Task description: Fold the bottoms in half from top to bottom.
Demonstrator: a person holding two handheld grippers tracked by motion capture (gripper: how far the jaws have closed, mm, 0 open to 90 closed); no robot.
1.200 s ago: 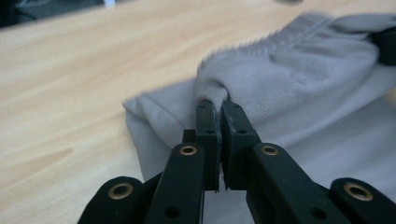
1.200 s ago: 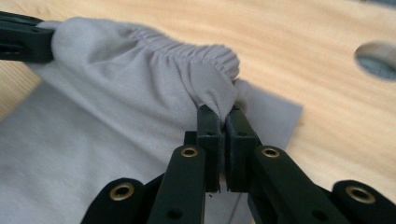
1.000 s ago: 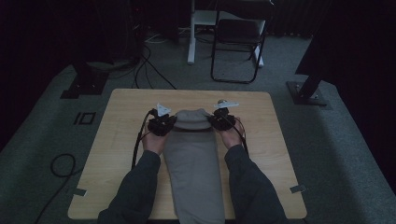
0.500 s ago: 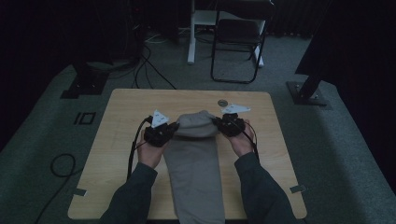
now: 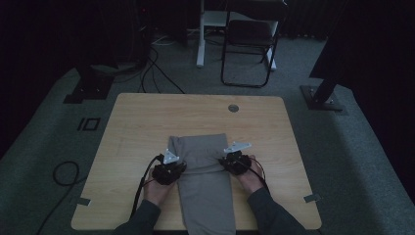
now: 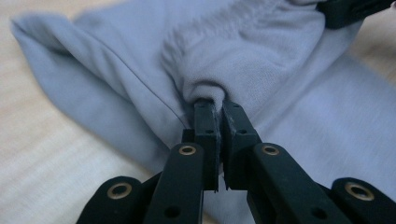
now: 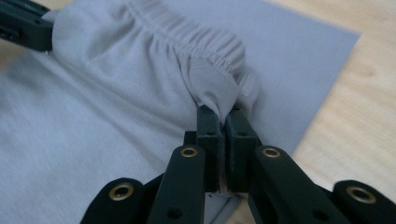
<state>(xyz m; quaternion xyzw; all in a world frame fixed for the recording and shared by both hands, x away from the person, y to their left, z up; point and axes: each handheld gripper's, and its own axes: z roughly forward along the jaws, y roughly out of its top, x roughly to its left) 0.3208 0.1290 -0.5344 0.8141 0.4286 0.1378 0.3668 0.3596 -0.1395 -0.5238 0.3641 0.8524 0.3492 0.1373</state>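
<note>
I have both grippers clamped on the elastic waistband of the grey trousers (image 5: pixel 203 166), left gripper (image 5: pixel 172 169) and right gripper (image 5: pixel 234 161) each pinching a corner, folding that end toward the near edge of the table (image 5: pixel 147 117). The garment lies along the middle, its lower part hanging over the near edge. Next I judge I must lay the waistband flat and release. There is bare wood on both sides and toward the far edge.

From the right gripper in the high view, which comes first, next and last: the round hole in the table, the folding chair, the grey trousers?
From the right gripper:
1. Grey trousers, pinched in its jaws.
2. Round hole, farther up the table.
3. Folding chair, on the floor beyond the table.
</note>
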